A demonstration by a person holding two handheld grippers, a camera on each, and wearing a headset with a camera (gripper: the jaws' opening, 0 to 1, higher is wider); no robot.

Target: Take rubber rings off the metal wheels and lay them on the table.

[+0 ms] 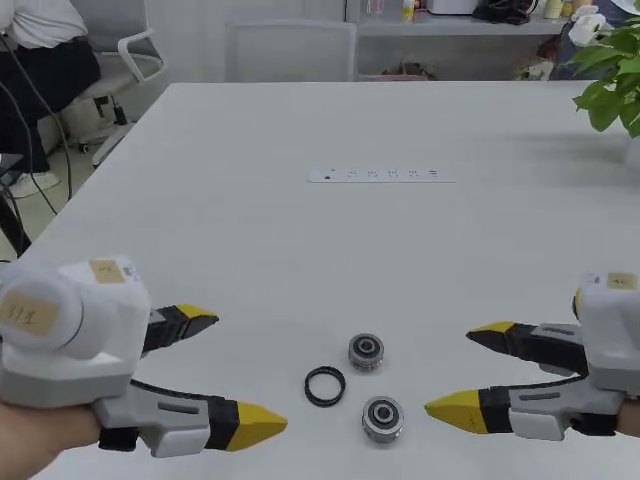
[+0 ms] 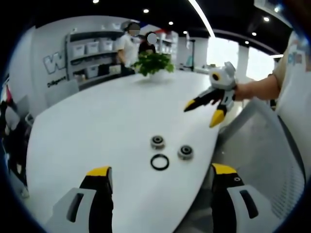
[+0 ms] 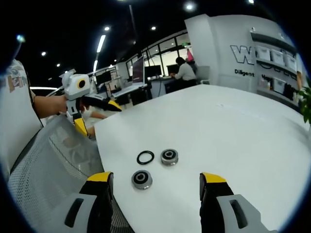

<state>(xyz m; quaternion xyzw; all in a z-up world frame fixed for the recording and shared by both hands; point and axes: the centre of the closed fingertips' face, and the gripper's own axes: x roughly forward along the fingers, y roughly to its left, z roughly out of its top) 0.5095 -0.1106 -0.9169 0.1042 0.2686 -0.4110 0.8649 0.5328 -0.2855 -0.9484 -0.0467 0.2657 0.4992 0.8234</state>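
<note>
Black rubber ring (image 1: 325, 386) lying loose and flat on the white table (image 1: 300, 230), far metal wheel (image 1: 366, 351) and near metal wheel (image 1: 383, 417) just beside it, left gripper (image 1: 250, 372) and right gripper (image 1: 448, 372) flanking them, both with jaws spread, holding nothing

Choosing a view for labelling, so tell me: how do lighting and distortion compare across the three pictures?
Head view: even soft light, straight lines, rubber ring and near wheel crisp, with faint shadows. Left gripper view: fisheye curves the table edge; ceiling spots bright. Right gripper view: same curving, table evenly lit.
</note>
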